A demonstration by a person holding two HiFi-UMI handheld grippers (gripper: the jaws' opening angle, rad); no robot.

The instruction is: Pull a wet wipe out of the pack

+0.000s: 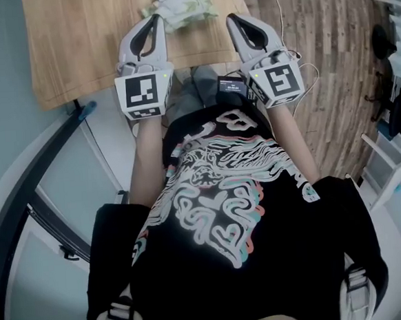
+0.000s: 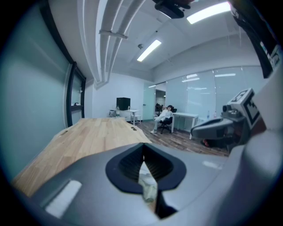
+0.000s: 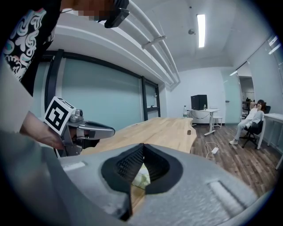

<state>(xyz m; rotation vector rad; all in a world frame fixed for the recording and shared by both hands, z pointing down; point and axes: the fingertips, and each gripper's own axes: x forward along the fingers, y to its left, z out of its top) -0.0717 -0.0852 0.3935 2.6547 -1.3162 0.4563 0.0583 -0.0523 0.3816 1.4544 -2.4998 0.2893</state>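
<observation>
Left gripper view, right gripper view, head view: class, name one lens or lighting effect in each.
Left gripper view: fisheye, black corners, ceiling light glaring. Right gripper view: dark corners, ceiling beams curved. Head view: even light on the table, no glare.

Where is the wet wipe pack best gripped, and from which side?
Probably at its left end, from the near side, with the left gripper, whose closed tip is nearest to it. The pack lies crumpled on the table, so its soft raised folds should offer a pinch. The jaws must open first. The pack's opening cannot be made out.
</observation>
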